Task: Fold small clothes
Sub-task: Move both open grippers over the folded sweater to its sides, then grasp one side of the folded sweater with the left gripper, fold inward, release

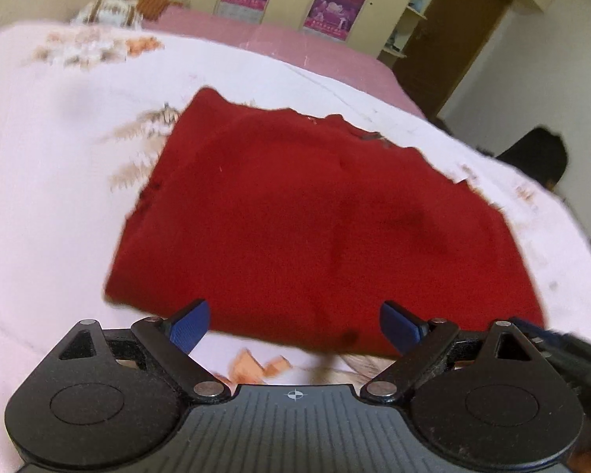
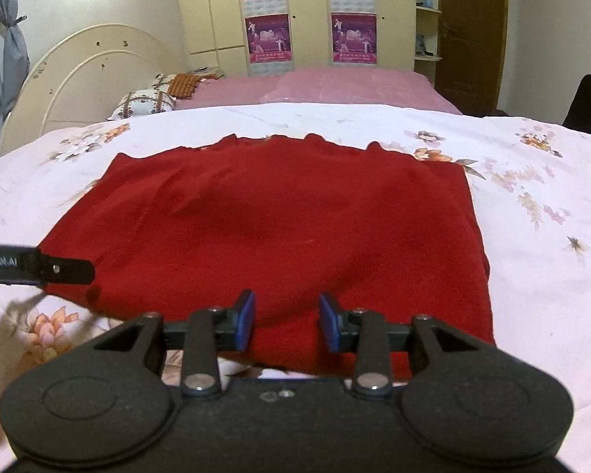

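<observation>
Your left gripper (image 1: 294, 325) hangs wide open and your right gripper (image 2: 286, 321) part open, both empty over the near edge of the red garment (image 2: 272, 232) lying flat on the floral bedspread (image 2: 532, 276). Careful: grab only one layer and the fold probably skews.

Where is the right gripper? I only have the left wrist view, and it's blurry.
Observer: The right gripper is over the near edge of the red garment.
Operator: Is it pinching cloth?
Observer: No, its jaws are partly open and no cloth is pressed between the pads.
Operator: How does the garment's right side look?
Observer: That edge runs fairly straight and lies flat on the floral sheet.
</observation>
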The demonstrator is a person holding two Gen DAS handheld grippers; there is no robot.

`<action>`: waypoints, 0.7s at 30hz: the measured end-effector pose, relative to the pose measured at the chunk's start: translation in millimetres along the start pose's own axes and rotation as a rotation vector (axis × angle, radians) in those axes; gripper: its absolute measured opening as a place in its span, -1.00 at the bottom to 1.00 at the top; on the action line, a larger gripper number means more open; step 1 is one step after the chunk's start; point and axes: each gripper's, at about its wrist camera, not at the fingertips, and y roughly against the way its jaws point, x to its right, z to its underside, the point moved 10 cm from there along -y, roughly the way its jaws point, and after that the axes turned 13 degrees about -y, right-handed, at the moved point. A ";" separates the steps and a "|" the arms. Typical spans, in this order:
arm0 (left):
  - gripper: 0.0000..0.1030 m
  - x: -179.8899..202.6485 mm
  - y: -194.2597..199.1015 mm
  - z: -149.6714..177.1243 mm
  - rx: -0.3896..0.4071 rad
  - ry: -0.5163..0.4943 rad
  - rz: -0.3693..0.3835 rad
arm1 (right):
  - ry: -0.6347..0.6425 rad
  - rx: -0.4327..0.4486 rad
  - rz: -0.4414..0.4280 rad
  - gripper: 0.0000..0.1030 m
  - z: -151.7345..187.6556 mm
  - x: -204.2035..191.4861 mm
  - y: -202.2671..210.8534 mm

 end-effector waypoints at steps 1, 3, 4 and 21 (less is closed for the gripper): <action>0.79 -0.1 0.2 3.2 -0.011 0.029 0.022 | -0.001 0.003 -0.005 -0.30 -0.2 -1.4 1.7; 0.79 -0.8 -1.6 11.5 -0.035 0.096 0.068 | -0.003 0.009 -0.013 -0.29 -1.2 -4.7 5.2; 0.79 -1.8 -2.8 15.2 -0.044 0.122 0.082 | -0.002 0.011 -0.016 -0.29 -1.9 -6.4 6.9; 0.78 -36.2 -26.3 11.2 0.255 0.620 0.340 | -0.013 0.012 -0.059 -0.25 -7.7 -25.3 -14.1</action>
